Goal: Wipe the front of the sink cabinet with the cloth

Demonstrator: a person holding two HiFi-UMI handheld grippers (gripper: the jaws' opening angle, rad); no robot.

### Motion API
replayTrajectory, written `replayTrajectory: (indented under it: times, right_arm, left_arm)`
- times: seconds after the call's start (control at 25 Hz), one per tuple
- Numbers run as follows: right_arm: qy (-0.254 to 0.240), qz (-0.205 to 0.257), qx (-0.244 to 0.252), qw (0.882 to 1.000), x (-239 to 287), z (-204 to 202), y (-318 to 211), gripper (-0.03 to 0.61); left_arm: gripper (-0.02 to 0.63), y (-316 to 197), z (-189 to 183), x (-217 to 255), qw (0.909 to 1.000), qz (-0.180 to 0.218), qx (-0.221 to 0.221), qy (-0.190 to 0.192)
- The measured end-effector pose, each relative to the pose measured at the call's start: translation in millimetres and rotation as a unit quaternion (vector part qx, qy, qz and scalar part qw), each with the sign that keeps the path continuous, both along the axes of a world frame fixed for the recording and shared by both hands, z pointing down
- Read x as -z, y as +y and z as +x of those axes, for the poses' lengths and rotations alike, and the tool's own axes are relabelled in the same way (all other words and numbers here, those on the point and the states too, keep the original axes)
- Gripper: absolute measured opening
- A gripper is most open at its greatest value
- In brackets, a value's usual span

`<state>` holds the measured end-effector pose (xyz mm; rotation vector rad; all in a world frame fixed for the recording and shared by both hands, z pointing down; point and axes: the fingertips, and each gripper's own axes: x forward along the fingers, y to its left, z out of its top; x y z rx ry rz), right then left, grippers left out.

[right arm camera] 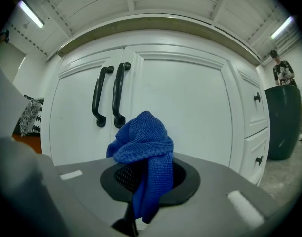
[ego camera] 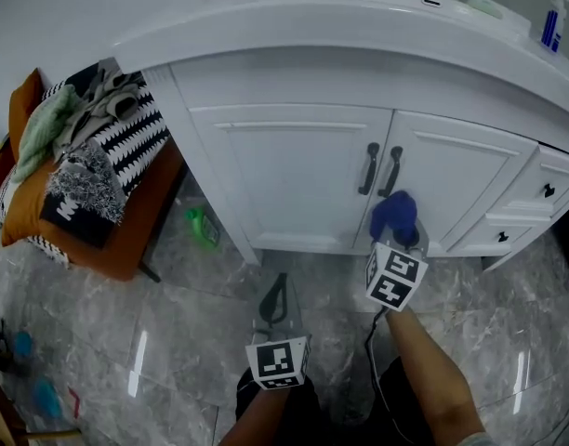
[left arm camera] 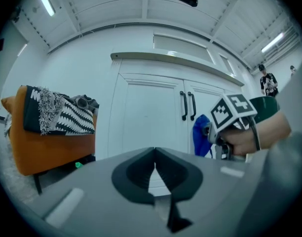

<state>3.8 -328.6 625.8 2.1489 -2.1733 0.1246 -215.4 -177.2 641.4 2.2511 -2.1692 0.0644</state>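
The white sink cabinet [ego camera: 303, 179] has two doors with black handles [ego camera: 380, 170] in the middle. My right gripper [ego camera: 399, 233] is shut on a bunched blue cloth [ego camera: 394, 214], held close in front of the right door [right arm camera: 190, 117], just below the handles [right arm camera: 109, 95]. In the right gripper view the blue cloth [right arm camera: 143, 149] hangs over the jaws. My left gripper [ego camera: 274, 300] is lower, out over the floor, shut with nothing in it. The left gripper view shows the blue cloth [left arm camera: 200, 137] and the cabinet doors [left arm camera: 143, 117] ahead.
Small drawers [ego camera: 543, 193] sit right of the doors. An orange chair [ego camera: 89, 189] piled with patterned fabrics stands left of the cabinet, a green bottle [ego camera: 203, 226] on the floor beside it. A dark green bin [right arm camera: 284, 122] stands far right. The marble floor [ego camera: 173, 342] lies below.
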Motion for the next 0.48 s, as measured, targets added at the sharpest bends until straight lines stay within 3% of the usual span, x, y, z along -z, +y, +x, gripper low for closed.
replayTrajectory:
  times: [0.2, 0.48]
  right_arm:
    - [0.023, 0.016, 0.033, 0.999, 2.8, -34.6, 5.3, 0.057]
    - [0.012, 0.016, 0.075, 0.997, 1.1, -99.1, 0.4, 0.066]
  left_arm:
    - [0.009, 0.4, -1.4, 0.7, 1.0000, 0.001, 0.002, 0.003]
    - [0.009, 11.5, -12.5, 8.9, 0.9998, 0.010, 0.015, 0.007]
